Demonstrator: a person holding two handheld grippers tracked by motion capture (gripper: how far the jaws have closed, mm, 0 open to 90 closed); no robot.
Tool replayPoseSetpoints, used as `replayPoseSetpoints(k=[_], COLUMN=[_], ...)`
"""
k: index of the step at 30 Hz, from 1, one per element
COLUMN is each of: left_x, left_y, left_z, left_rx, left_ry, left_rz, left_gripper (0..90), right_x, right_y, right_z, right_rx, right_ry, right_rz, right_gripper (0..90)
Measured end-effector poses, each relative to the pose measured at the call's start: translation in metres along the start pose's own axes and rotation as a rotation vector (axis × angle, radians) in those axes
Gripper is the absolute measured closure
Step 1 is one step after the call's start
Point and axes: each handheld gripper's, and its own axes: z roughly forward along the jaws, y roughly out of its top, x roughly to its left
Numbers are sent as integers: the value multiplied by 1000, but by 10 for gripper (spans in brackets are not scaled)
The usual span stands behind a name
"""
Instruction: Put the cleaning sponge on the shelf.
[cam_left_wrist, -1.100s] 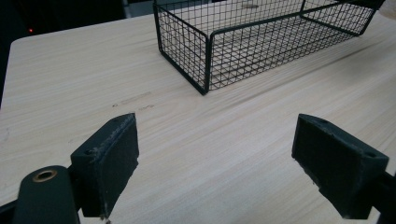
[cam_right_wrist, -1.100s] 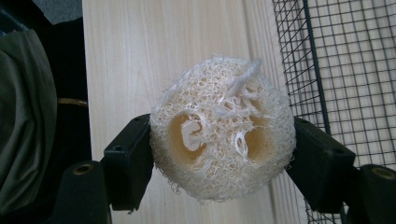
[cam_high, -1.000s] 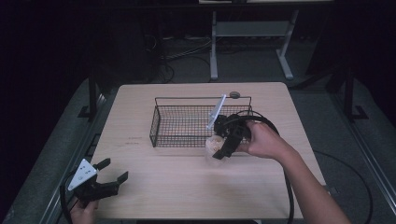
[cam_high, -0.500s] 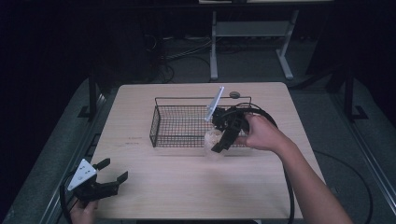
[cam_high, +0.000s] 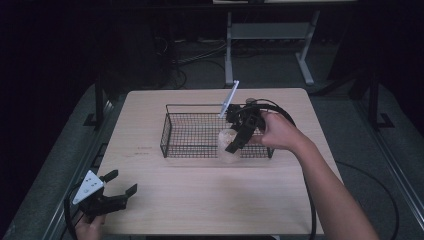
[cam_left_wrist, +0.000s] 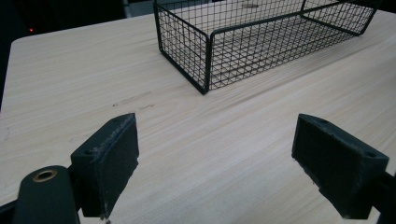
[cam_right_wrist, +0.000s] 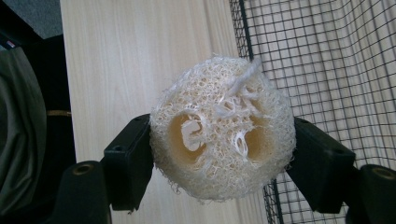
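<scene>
A pale loofah sponge (cam_right_wrist: 223, 128) with round holes in its cut face is clamped between the jaws of my right gripper (cam_right_wrist: 223, 161). In the high view that gripper (cam_high: 235, 142) holds the loofah (cam_high: 227, 146) over the front rim of the black wire basket (cam_high: 192, 131), near its right end. My left gripper (cam_high: 117, 186) rests low at the table's front left corner, open, with nothing between its jaws. Its own view shows the left gripper (cam_left_wrist: 215, 163) standing wide apart over bare wood, with the basket (cam_left_wrist: 205, 51) farther off.
The wooden table (cam_high: 200, 200) has free surface in front of the basket. A small round object (cam_high: 250, 101) lies behind the basket near the far edge. A cable (cam_high: 280, 112) loops from the right gripper. Dark floor and a metal stand (cam_high: 260, 35) lie beyond.
My right gripper has carried the loofah slightly left and forward along the basket's front right rim. The left gripper has stayed put.
</scene>
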Motion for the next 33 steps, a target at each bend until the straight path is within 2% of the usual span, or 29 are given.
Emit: replayPoseSetpoints(k=[8, 22, 33], left_x=[1, 1, 0], left_y=[0, 0, 0], left_z=[0, 3, 2], left_rx=[1, 6, 5], left_ry=[5, 5, 0], left_rz=[-6, -3, 3], left_gripper=[139, 139, 140], right_x=[-12, -34, -53], right_y=[7, 10, 6], right_z=[-8, -15, -8], right_rx=[-6, -34, -49], right_ry=[-6, -8, -9], right_rz=[8, 53, 100], right_gripper=[281, 281, 281])
